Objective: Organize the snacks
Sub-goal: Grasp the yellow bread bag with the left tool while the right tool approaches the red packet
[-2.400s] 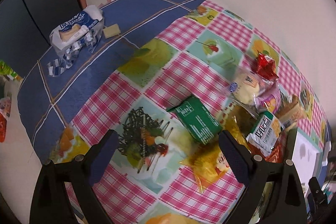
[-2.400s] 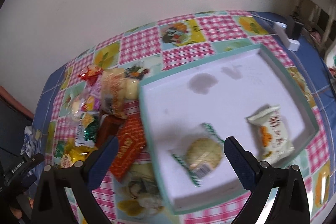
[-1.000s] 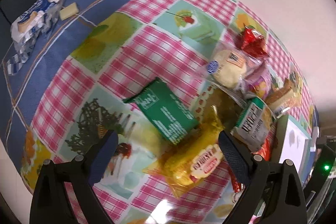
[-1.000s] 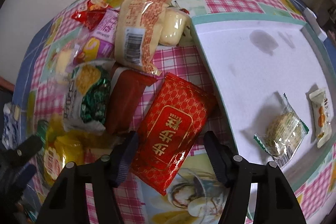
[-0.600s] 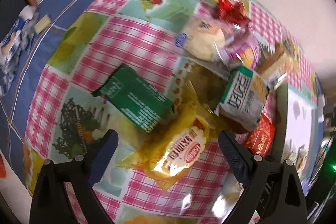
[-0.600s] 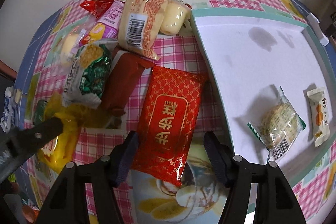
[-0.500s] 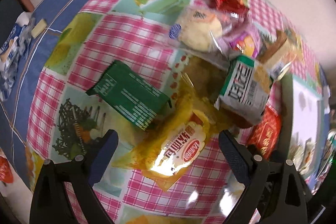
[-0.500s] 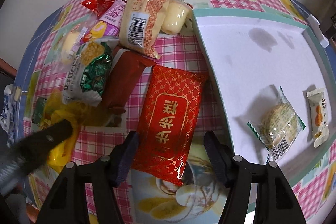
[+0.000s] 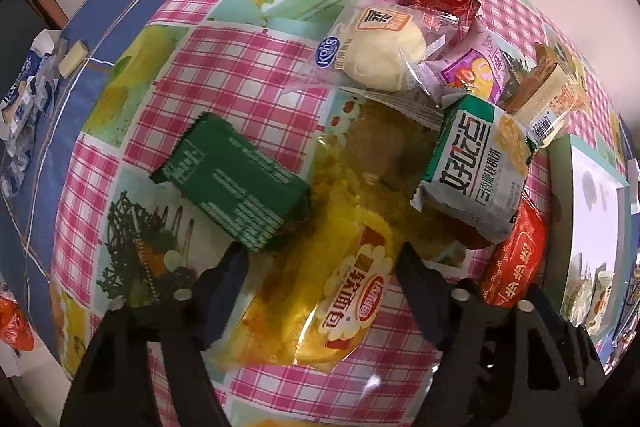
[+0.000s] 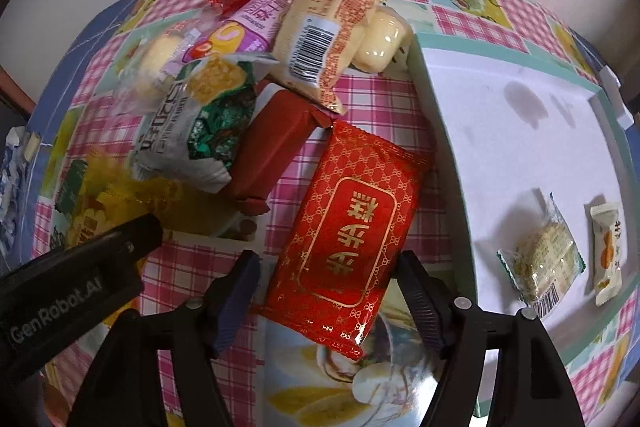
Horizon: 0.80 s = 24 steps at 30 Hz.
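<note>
On the left, the left gripper (image 9: 322, 263) hangs low over the checked tablecloth (image 9: 224, 75) with its jaws partly spread and nothing held; the yellow bread packet (image 9: 340, 291) lies between the two fingers, its long axis running from lower left to upper right, so it slants across the gap rather than lying square to it. A green packet (image 9: 236, 183) sits just beside the left finger, and a white and green corn cake packet (image 9: 480, 171) rests on the heap beyond. Further right, the right gripper (image 10: 328, 283) is likewise partly spread and empty, its fingers straddling the near end of the red packet (image 10: 352, 231), whose long axis points almost straight away from the claw and leans a little to the right. That packet lies just beside the rim of the white tray (image 10: 516, 143), which holds two small snacks already. The right gripper looks better lined up, since closing would pinch the red packet across its narrow width, with the tray right alongside.
</note>
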Motion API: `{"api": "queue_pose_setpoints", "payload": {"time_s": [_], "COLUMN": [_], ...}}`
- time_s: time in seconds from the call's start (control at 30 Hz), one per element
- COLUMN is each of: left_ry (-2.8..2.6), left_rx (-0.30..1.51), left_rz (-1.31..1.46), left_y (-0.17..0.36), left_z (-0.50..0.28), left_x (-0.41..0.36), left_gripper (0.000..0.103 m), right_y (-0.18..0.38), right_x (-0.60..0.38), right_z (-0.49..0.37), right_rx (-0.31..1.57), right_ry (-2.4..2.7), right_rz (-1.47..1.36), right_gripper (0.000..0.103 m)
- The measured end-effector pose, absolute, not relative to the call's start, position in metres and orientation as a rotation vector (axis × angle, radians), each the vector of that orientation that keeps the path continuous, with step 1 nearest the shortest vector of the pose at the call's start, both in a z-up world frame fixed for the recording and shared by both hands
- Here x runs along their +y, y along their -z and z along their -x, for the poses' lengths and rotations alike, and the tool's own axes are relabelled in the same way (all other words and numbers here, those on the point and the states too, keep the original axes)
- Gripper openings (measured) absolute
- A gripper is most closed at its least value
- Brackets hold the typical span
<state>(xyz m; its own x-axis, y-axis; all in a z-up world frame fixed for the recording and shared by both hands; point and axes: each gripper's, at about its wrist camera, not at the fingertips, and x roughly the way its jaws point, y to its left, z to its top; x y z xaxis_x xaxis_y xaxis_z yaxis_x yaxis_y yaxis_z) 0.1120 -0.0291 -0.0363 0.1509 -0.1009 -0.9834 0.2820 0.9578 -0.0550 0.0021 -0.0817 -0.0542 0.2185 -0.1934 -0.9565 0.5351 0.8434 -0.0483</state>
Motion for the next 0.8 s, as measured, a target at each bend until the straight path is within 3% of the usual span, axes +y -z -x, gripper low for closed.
{"api": "queue_pose_setpoints", "payload": {"time_s": [0.1, 0.53, 0.8], "left_ry": [0.242, 0.191, 0.164], "left_rx": [1.402, 1.389, 1.374], "left_rz": [-0.185, -0.184, -0.188], "left_y": [0.044, 0.045, 0.043], "left_z": [-0.111, -0.111, -0.108], "left_x": [-0.032, -0.030, -0.035], "left_gripper": [0.060, 0.060, 0.054], "right_y": [0.057, 0.053, 0.047], "right_x": [-0.075, -0.083, -0.091], "right_z": [-0.005, -0.006, 0.003], "right_rx": [1.252, 1.239, 1.225], "right_ry": [0.518, 0.510, 0.521], "right_rz": [-0.310, -0.299, -0.306], "right_gripper": [0.074, 0.073, 0.060]}}
